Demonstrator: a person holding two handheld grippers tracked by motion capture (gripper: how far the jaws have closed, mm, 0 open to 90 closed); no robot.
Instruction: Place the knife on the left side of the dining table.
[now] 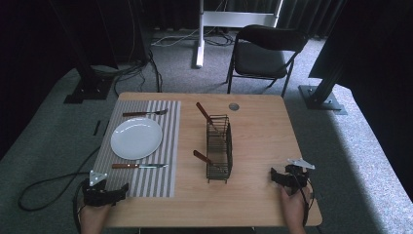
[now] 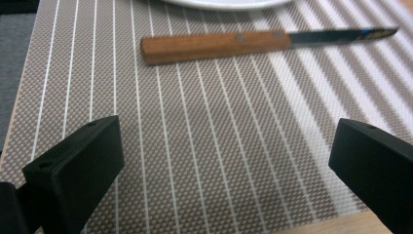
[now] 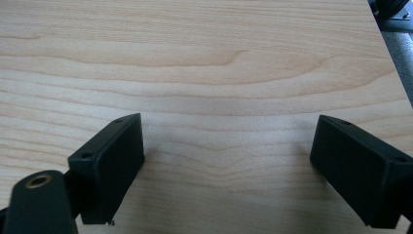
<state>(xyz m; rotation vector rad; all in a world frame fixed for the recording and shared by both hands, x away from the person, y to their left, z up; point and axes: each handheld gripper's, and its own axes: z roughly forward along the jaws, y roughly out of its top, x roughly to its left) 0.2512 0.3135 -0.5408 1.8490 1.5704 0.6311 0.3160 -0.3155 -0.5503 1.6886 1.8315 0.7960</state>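
Observation:
A white plate [image 1: 136, 138] lies on a striped placemat [image 1: 168, 122] at the table's left. A wooden-handled fork [image 1: 144, 113] lies beyond the plate and a wooden-handled knife [image 1: 139, 166] lies on its near side. My left gripper [image 1: 107, 188] rests at the placemat's near corner, open and holding nothing. In the left gripper view its jaws [image 2: 224, 161] stand wide over the placemat [image 2: 204, 126], short of the knife [image 2: 214, 46] and the plate's rim [image 2: 229, 3]. My right gripper [image 1: 288, 174] sits near the front right corner, open over the bare table [image 3: 195, 58], with nothing between its fingers [image 3: 226, 156].
A black wire basket [image 1: 219, 146] stands at the table's middle with two wooden-handled utensils [image 1: 203, 113] sticking out of it. A round grommet [image 1: 234, 106] sits near the far edge. A folding chair [image 1: 263, 51] stands beyond the table. Cables trail on the floor.

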